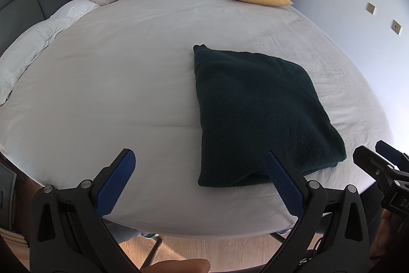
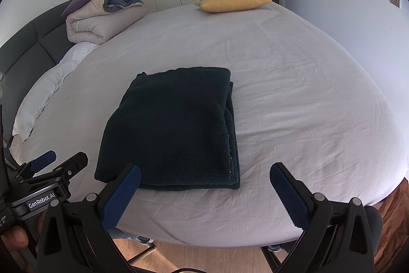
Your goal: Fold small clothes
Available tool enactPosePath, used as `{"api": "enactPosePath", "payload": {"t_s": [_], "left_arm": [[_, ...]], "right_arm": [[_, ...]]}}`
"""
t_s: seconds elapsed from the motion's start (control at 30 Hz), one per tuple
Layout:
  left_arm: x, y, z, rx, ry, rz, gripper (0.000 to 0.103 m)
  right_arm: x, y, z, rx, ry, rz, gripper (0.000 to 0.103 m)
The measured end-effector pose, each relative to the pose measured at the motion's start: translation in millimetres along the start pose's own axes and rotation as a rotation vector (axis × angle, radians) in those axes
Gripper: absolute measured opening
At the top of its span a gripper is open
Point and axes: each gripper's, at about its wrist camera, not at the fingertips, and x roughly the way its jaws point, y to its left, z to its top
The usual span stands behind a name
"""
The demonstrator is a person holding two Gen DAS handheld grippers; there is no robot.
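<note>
Folding looked finished: dark green garment (image 2: 173, 129) lay squared on the bed (image 2: 294, 99); left tongs (image 1: 199, 157) and right tongs (image 2: 205, 172) gaped empty.

Yellow pillow (image 2: 233, 0) at far bed (image 2: 294, 73) edge; rolled duvet (image 2: 102, 22) by headboard (image 2: 28, 53).

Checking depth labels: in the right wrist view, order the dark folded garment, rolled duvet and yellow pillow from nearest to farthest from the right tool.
1. Dark folded garment, just ahead, slightly left.
2. Rolled duvet, far left by the headboard.
3. Yellow pillow, far edge, centre-right.
</note>
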Motion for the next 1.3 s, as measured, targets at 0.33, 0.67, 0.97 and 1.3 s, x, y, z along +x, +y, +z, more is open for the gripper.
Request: {"api": "enactPosePath", "payload": {"t_s": [0.33,0.67,0.97,1.3], "left_arm": [[0.0,-0.8,-1.4,0.0,0.001,0.0,0.103],[0.3,-0.8,-3.1,0.001,0.003,0.001,0.103],[1.5,0.2,-4.9,0.002,0.004,-0.002,0.103],[2.3,1.4,-4.3,0.003,0.007,-0.004,0.103]], "right_arm": [[0.0,-0.3,-0.1,0.002,0.002,-0.001,0.103],[0.2,0.1,-1.7,0.005,0.005,0.0,0.103],[0.3,0.0,-1.6,0.005,0.005,0.0,0.103],[0.7,-0.3,-2.2,0.006,0.006,0.001,0.103]]}}
